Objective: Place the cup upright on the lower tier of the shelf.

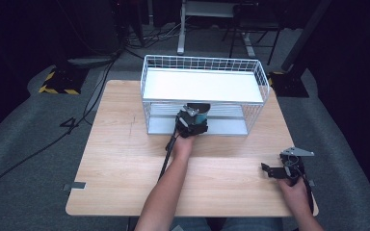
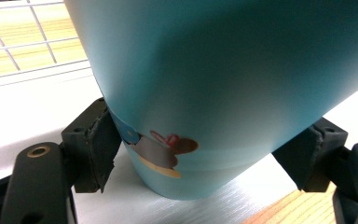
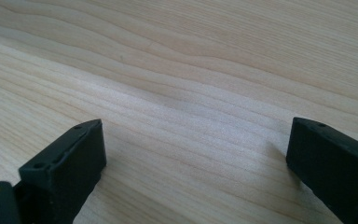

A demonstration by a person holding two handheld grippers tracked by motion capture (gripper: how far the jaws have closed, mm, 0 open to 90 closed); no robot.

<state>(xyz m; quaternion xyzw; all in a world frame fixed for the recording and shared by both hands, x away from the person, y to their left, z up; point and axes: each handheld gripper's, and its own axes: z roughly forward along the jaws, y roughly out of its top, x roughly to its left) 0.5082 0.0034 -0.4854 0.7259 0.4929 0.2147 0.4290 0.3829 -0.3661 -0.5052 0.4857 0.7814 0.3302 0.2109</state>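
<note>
Gripping a blue cup (image 2: 205,93) on the rack's (image 1: 202,86) lower shelf, the left gripper (image 1: 191,124) steadies it; the right gripper (image 1: 284,169) rests open, empty, on the table (image 1: 125,159).

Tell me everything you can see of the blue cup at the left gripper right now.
The blue cup is a smooth, matte light-blue tumbler, tapering toward its base, with a small cartoon print in brown, red and tan low on its side. It leans in the left gripper view, its base on the white lower shelf of the wire rack. The left gripper has a black pad at each side, touching or nearly so. Its rim is out of frame.
</note>
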